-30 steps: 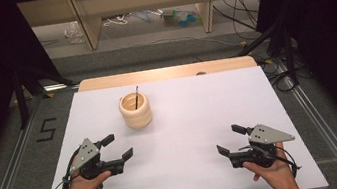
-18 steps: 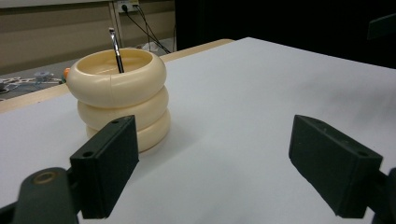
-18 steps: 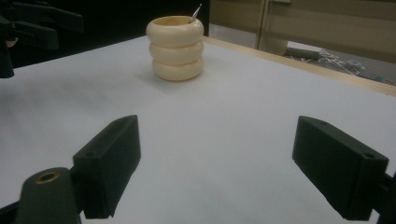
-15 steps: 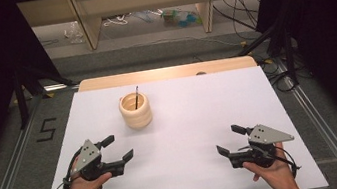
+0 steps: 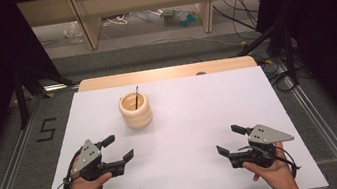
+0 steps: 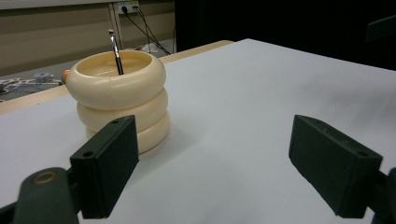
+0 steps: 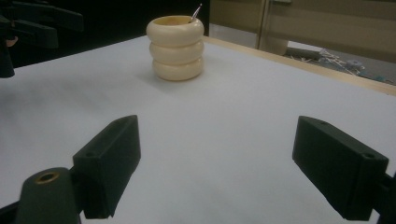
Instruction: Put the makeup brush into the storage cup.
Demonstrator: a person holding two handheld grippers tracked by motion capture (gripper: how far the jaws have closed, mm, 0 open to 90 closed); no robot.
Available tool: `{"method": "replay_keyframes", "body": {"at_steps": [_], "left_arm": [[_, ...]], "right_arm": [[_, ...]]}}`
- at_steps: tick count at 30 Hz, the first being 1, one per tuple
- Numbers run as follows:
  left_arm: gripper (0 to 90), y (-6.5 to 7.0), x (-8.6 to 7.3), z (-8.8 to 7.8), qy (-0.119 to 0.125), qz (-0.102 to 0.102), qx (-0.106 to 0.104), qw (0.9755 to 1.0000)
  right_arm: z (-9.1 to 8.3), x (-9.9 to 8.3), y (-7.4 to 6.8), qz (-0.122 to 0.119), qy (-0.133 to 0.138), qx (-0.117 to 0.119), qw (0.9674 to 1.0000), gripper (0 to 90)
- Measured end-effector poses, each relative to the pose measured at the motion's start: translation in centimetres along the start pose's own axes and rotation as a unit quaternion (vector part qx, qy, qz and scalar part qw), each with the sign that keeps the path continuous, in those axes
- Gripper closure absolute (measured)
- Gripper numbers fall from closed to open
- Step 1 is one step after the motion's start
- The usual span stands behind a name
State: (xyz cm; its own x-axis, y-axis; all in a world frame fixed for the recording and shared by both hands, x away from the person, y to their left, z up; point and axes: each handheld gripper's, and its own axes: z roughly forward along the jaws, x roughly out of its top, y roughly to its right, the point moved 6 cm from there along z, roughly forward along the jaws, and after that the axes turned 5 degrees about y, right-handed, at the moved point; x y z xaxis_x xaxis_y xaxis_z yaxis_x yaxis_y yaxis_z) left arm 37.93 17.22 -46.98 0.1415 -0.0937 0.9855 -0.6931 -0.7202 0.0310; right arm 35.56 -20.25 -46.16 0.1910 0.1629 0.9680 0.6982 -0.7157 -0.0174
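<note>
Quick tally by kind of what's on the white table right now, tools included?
Cream ribbed holder: 1
Thin dark stick standing in the holder: 1
Handheld tools: 2, the left tool and the right tool, both with jaws apart and holding nothing
Total: 4

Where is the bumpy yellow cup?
In the high view the cream ringed cup stands on the white table, left of centre toward the far edge, nearer the left tongs.
</note>
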Motion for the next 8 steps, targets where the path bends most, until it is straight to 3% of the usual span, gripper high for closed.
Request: {"method": "replay_keyframes", "body": {"at_steps": [8], "left_arm": [[16.0,-0.01,0.06,-0.05,-0.001,0.003,0.002,1.0000]], "right_arm": [[0.01,0.00,-0.01,0.000,0.000,0.001,1.0000,16.2]]}}
